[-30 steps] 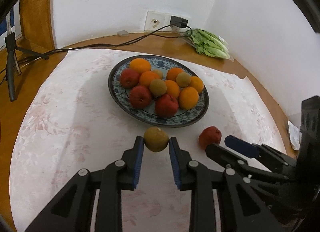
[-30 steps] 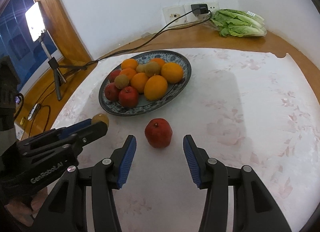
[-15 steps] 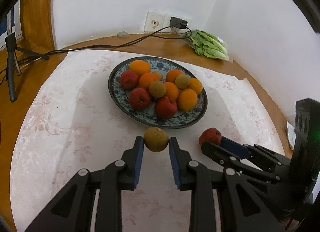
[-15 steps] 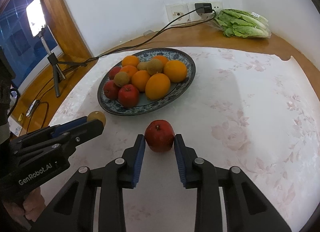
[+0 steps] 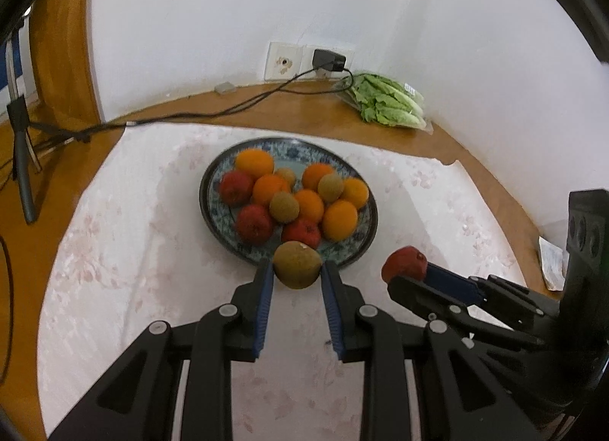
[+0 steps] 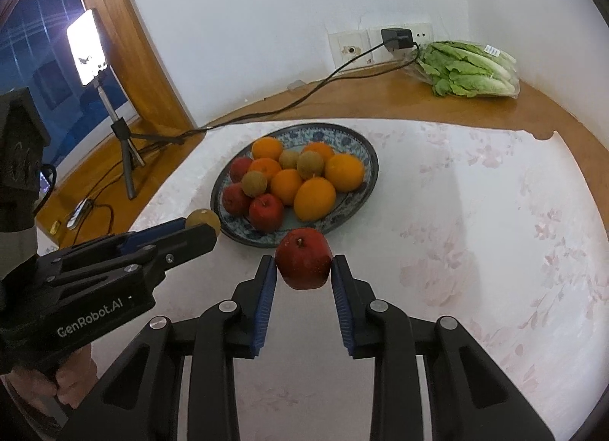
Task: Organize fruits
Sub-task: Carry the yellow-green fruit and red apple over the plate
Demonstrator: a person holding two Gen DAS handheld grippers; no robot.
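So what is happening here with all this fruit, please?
A person holds a gripper in each hand and is sorting fruit. The left gripper is shut on a brown kiwi, and the right gripper is shut on a red apple. Both fruits are held just in front of a blue patterned plate already piled with oranges, apples and kiwis, which stands on the white floral tablecloth.

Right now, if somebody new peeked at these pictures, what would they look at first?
Probably the two fruits pinched in the black grippers: a brown kiwi in the left gripper and a red apple in the right gripper, both just in front of the plate. Next, the blue patterned plate on the white tablecloth, heaped with oranges, apples and kiwis.
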